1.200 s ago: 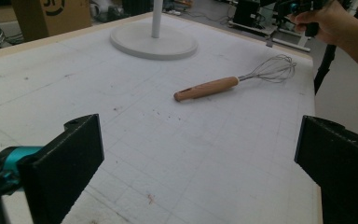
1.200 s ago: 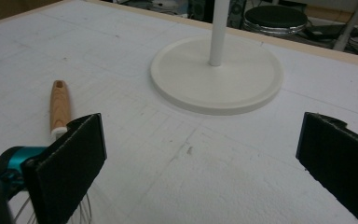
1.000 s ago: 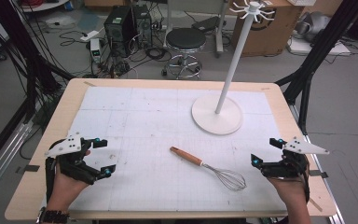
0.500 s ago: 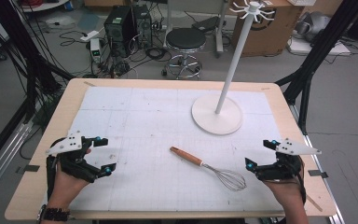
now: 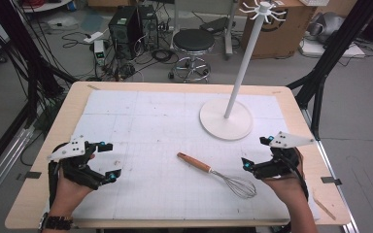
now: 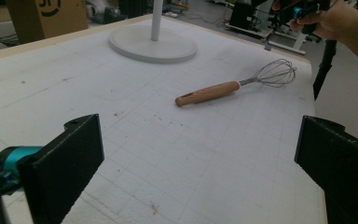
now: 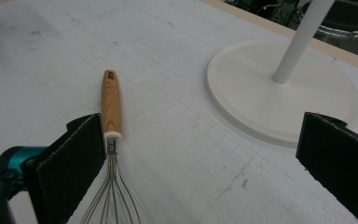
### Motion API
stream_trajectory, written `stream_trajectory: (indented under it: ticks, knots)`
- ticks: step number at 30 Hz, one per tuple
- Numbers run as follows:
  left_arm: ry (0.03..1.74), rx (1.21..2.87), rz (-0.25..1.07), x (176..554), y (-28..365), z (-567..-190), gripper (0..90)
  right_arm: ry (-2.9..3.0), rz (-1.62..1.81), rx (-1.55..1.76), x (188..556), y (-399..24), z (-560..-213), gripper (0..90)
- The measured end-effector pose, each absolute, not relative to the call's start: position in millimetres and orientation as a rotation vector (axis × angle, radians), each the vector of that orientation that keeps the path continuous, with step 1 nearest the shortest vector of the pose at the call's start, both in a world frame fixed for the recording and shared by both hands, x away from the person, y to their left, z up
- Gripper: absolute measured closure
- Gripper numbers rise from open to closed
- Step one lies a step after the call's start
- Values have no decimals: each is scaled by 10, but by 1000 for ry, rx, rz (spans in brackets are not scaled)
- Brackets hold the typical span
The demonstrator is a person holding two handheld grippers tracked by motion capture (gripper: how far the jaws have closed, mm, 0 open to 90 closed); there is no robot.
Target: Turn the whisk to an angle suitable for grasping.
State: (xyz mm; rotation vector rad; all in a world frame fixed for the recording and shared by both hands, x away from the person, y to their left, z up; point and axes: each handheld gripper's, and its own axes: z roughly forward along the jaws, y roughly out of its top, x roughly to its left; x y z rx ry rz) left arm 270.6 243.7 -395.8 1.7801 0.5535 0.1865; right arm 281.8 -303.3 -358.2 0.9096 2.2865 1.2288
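At the left edge of the wooden, white-matted surface [image 5: 141, 111], near the front left corner, the left claw [image 5: 108, 160] hovers with its jaws wide apart and nothing between them. It points across the mat toward the middle, well away from anything it could take.

In the middle of the front half lies the wire balloon whisk with the turned wooden handle [image 5: 217, 173], flat on the mat, handle toward the centre and wire head toward the front right corner. Nothing grips or touches it, so by the look of things the work has barely begun: the whisk has not been picked up.

Behind it, toward the back right, stands the white round-based pole stand with hooks at its top [image 5: 226, 119], and no utensil hangs from it. If the whisk is meant for one of those hooks, lifting, carrying and hanging all remain.

Near the right edge, the right claw [image 5: 257, 153] is just beside the wire head, jaws spread and empty; in the right gripper view the whisk's neck sits close against one jaw, so this claw seems about to take hold.
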Motion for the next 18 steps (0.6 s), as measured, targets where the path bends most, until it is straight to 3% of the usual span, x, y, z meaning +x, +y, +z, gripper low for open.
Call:
stream_trajectory:
  ticks: [18]
  knots:
    - [548,1785,177,2713,2402,-3959,17,2591,1022,849,3161,-2354,-3655,3]
